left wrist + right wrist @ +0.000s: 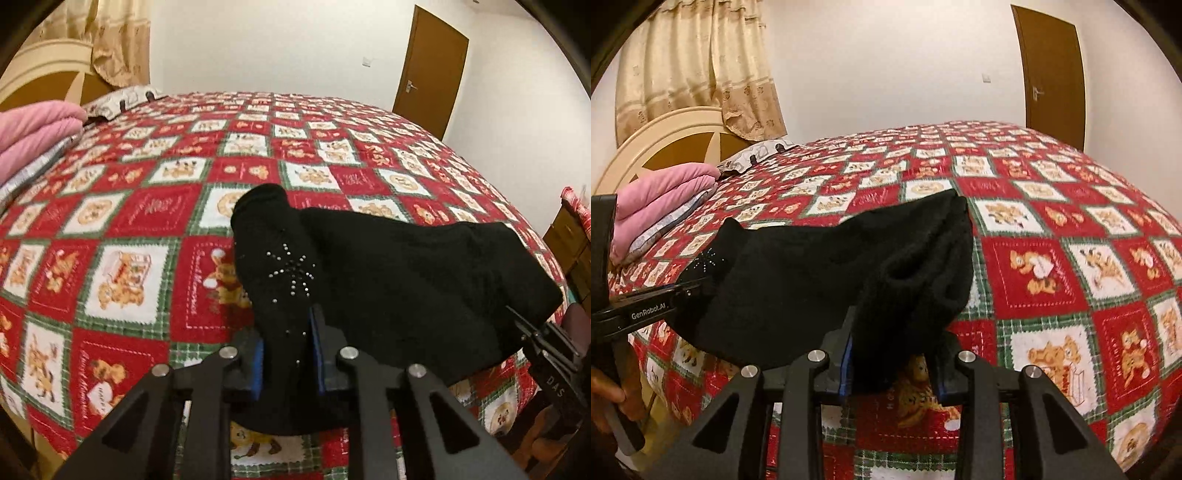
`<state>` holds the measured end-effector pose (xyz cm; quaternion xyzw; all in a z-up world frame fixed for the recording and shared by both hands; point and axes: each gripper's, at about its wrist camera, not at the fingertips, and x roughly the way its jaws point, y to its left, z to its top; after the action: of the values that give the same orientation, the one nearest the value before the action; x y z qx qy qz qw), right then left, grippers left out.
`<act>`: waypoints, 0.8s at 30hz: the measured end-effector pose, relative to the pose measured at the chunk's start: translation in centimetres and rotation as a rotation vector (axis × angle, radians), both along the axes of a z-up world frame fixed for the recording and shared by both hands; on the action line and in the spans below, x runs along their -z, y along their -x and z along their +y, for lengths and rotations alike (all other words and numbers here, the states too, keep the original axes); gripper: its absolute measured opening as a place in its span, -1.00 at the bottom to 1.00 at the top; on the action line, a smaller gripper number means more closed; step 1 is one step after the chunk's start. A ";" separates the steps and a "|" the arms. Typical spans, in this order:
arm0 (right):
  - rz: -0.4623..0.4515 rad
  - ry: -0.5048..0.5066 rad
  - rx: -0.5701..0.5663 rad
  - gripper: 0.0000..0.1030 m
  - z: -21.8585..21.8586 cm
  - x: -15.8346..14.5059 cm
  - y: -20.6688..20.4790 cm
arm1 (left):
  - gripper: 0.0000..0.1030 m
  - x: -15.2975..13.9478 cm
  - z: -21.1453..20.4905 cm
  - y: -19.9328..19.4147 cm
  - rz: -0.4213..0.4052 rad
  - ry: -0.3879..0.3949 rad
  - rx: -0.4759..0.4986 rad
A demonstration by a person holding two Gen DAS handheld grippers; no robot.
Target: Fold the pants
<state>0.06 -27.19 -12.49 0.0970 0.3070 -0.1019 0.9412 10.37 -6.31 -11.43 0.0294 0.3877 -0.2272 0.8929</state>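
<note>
bed quilt | left hand-held gripper clamps pants | right hand-held gripper likewise

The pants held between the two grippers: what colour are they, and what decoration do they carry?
Black pants, with a starburst of small silver studs; clearest in the left wrist view.

The pants hang stretched between the left gripper and right gripper above the bedspread, folded blankets far left by the headboard.
</note>
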 end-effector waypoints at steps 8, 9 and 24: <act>-0.010 0.001 0.000 -0.34 0.5 -0.7 0.4 | -0.60 -1.5 -0.1 0.7 -0.067 -0.028 0.003; -0.014 0.001 -0.002 -0.34 0.6 -0.9 0.4 | -0.63 -1.6 0.0 0.7 -0.076 -0.030 0.001; -0.017 -0.011 0.004 -0.34 0.8 -1.1 0.6 | -0.68 -1.9 0.0 1.0 -0.093 -0.037 0.010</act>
<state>-0.52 -26.35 -11.36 0.1038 0.2994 -0.1011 0.9431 9.37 -6.34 -9.50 0.0582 0.3495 -0.2230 0.9081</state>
